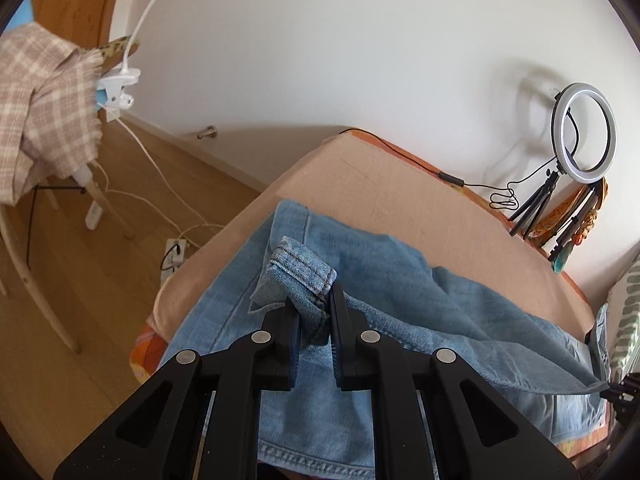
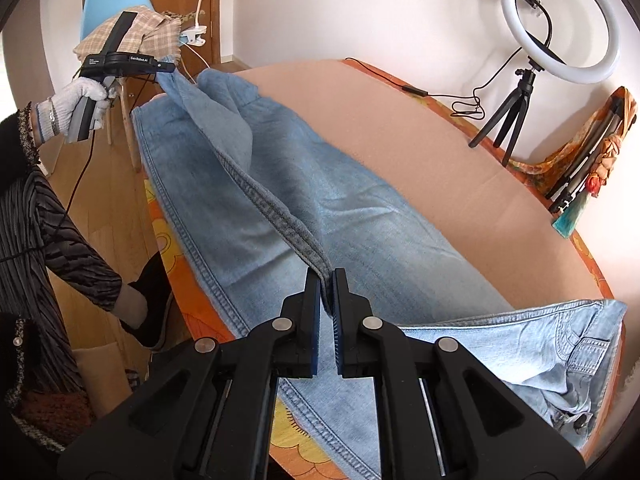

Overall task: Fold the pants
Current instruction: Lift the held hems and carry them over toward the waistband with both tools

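Denim pants [image 2: 360,216] lay lengthwise on the counter [image 2: 460,168], one leg flat, the other lifted above it. Left gripper [image 1: 314,316] clamped the hem, right gripper [image 2: 326,300] pinched the seam nearer the waist [image 2: 560,344]. First fold seemed midway: leg not yet laid down; crosswise folds left.

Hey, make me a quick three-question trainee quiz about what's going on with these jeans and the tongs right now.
1. True or false: both tongs are shut on the jeans.
2. Which part do the left tongs pinch? A) a leg hem B) a back pocket C) a belt
3. Fill in: the ring light stands on a small black ____.

Key
1. True; the right tongs clamp a stitched denim edge.
2. A
3. tripod
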